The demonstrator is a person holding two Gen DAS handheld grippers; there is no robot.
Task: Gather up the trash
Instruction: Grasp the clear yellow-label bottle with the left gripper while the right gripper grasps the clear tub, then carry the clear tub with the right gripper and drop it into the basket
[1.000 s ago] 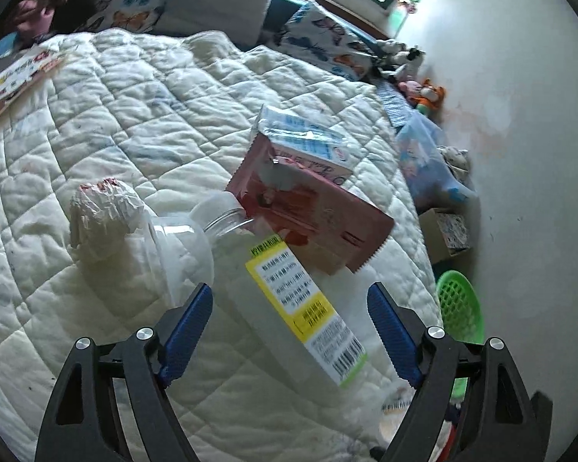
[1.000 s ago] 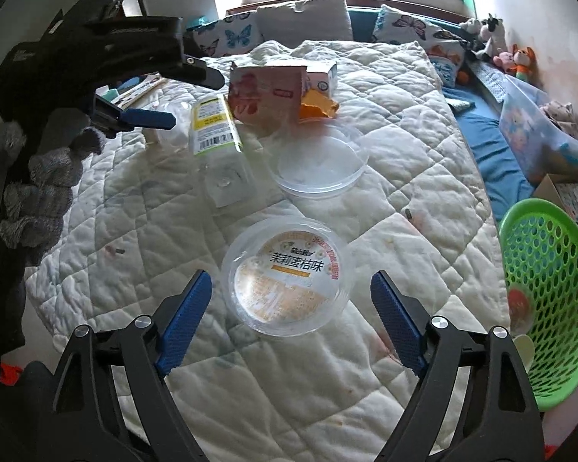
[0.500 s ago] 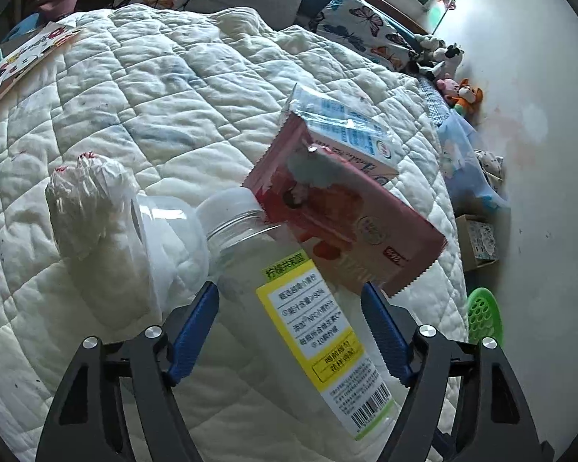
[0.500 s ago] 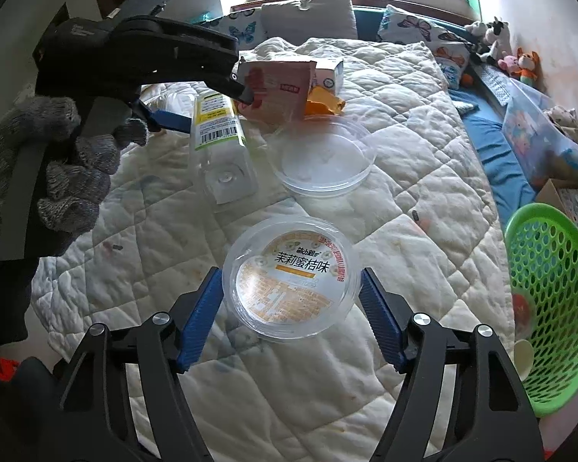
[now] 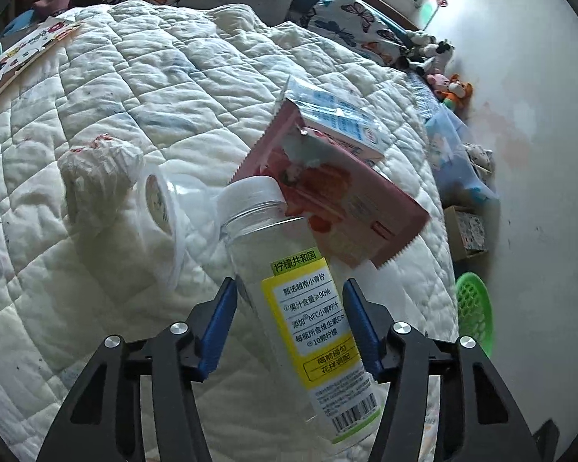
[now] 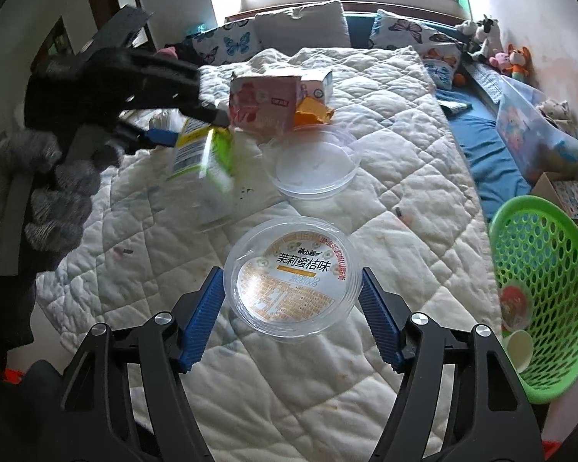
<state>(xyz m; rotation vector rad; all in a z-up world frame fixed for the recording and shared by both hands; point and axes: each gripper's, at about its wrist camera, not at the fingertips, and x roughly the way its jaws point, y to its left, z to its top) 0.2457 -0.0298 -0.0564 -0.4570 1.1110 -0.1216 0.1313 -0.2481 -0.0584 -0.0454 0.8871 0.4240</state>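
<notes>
My left gripper (image 5: 289, 304) is shut on a clear plastic bottle (image 5: 289, 288) with a yellow label and holds it lifted off the quilt; it also shows in the right wrist view (image 6: 208, 169), blurred and tilted. My right gripper (image 6: 293, 292) has closed in around a round clear tub (image 6: 293, 277) with an orange label, its blue pads (image 6: 208, 308) at the rim. A pink carton (image 5: 327, 192) and a blue-white carton (image 5: 335, 119) lie behind the bottle. A green basket (image 6: 539, 300) stands at the right on the floor.
A clear lid (image 6: 314, 165) and an orange wrapper (image 6: 312, 111) lie on the quilt (image 6: 404, 123). A clear cup (image 5: 162, 208) and a crumpled bag (image 5: 92, 177) lie left of the bottle. Pillows and toys line the far wall. The basket holds some small trash.
My left gripper closed on the bottle and lifted it off the quilt. My right gripper moved in and narrowed around the round tub.
</notes>
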